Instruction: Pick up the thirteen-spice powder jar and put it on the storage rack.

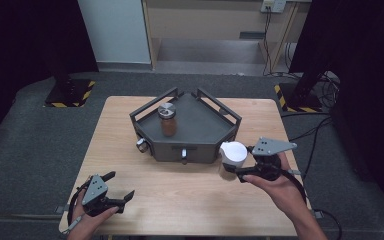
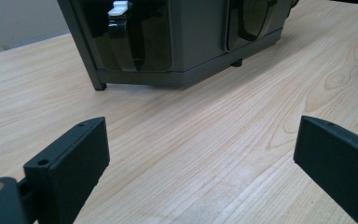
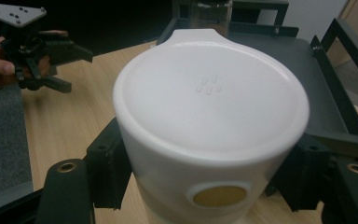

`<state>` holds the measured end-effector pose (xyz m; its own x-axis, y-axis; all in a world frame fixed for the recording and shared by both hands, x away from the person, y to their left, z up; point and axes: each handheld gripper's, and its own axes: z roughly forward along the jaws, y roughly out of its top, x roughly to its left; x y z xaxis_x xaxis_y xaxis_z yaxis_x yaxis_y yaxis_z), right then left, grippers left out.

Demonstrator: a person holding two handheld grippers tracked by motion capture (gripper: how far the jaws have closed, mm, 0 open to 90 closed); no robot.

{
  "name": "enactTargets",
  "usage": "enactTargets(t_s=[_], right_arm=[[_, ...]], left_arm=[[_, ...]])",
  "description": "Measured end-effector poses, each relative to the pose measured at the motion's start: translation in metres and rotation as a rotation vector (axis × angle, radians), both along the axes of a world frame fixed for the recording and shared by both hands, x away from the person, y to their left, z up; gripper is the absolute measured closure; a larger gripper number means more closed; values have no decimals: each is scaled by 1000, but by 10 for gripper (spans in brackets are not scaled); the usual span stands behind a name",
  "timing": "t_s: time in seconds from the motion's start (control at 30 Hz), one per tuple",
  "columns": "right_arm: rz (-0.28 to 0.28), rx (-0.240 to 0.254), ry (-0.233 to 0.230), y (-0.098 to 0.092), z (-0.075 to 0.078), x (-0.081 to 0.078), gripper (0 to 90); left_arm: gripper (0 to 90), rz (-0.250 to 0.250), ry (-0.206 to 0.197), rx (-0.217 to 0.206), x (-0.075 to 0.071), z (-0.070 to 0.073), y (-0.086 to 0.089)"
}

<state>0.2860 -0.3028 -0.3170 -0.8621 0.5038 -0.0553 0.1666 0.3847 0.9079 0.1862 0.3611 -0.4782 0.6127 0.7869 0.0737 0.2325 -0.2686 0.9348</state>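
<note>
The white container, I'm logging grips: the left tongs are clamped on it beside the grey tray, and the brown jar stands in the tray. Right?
Not the left. The right tongs clamp the white container, as the right gripper view shows. The left tongs stand open over bare table. It is beside the grey tray, and the brown jar stands in the tray.
</note>
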Motion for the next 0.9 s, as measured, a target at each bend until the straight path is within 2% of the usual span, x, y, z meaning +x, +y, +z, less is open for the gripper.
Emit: enactTargets(t_s=[0.27,0.6,0.9], right_arm=[[23,-1,-19,11,19,19,314],[44,6,-19,27,28,42,314],[62,11,-32,43,40,63,314]], left_arm=[[29,0,-1,2,0,0,0],[29,16,-6,-11,-3,0,3],[29,5,1,2,1,0,2]])
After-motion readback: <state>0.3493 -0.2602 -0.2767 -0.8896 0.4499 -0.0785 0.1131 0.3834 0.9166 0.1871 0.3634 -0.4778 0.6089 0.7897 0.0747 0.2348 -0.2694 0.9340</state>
